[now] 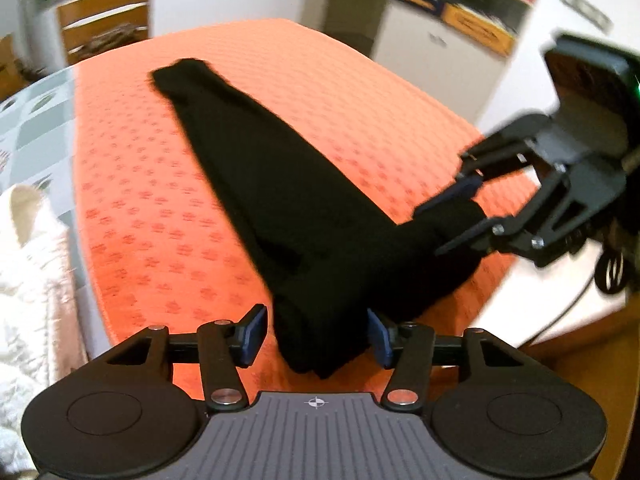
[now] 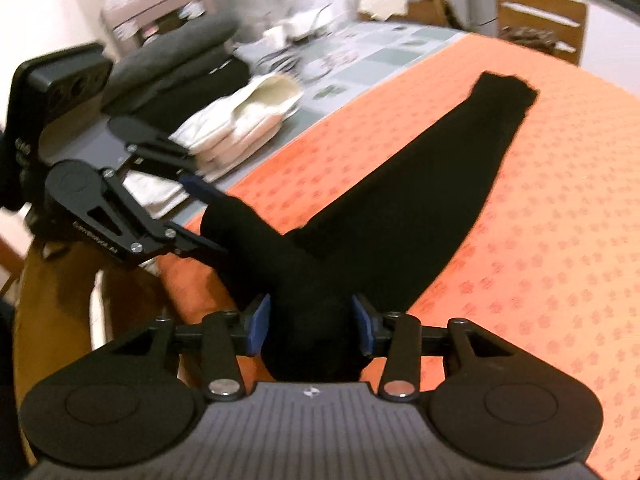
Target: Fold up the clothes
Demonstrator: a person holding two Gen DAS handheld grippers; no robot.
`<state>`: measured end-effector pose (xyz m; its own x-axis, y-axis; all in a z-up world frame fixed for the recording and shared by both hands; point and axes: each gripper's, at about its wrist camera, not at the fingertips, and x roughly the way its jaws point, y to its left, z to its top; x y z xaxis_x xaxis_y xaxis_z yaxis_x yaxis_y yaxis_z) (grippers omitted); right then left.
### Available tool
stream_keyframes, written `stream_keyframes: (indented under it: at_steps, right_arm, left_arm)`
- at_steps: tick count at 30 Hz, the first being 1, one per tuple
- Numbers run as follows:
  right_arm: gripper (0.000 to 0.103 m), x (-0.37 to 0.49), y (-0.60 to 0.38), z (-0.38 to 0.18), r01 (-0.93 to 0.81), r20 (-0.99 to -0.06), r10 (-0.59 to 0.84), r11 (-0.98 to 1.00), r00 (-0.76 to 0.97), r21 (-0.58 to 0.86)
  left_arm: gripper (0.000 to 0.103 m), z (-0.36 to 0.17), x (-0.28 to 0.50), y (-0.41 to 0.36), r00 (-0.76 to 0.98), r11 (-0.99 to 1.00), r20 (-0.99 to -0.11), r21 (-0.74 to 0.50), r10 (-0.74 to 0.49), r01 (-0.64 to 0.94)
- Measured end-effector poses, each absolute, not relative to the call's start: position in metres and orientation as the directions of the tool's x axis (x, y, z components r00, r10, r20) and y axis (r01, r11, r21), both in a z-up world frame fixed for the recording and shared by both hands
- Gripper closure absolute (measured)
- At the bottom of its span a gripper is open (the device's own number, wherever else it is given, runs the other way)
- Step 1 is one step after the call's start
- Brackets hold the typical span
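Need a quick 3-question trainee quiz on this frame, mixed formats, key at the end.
1. True or false: the black garment lies stretched along the orange cloth while both grippers grip its near end.
2. Multiple choice: what does the left gripper have between its blue pads?
A. a white towel
B. a bunched end of the black garment
C. nothing
3. Fill in: in the right wrist view, the folded clothes are stacked beside the orange cloth, behind the ______ gripper.

Key:
1. True; the right gripper also closes on a bunched end.
2. B
3. left
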<state>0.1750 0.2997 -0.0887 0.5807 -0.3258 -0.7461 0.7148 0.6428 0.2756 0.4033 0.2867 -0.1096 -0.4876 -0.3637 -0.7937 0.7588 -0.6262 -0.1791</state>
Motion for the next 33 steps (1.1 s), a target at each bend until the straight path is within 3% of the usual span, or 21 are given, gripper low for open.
stream_keyframes:
  at_steps: [8, 17, 25, 33]
  right_arm:
    - [0.05, 0.177, 0.288, -0.096, 0.808, -0.732, -0.499, 0.578, 0.463, 0.116]
    - [0.05, 0.186, 0.277, -0.11, 0.832, -0.725, -0.56, 0.554, 0.402, 0.033]
    - [0.05, 0.19, 0.315, -0.077, 0.747, -0.656, -0.623, 0.651, 0.426, -0.133]
    - [0.05, 0.209, 0.348, -0.086, 0.579, -0.7, -0.55, 0.78, 0.455, -0.237]
  left_arm:
    - [0.044, -0.114, 0.399, 0.277, -0.416, -0.5, -0.755, -0.135, -0.507, 0.856]
    - [0.035, -0.121, 0.394, 0.267, -0.378, -0.469, -0.764, -0.112, -0.523, 0.876]
    - [0.04, -0.094, 0.385, 0.304, -0.423, -0.639, -0.714, 0.044, -0.558, 0.768]
    - [0.04, -0.108, 0.372, 0.343, -0.434, -0.774, -0.735, 0.194, -0.521, 0.602]
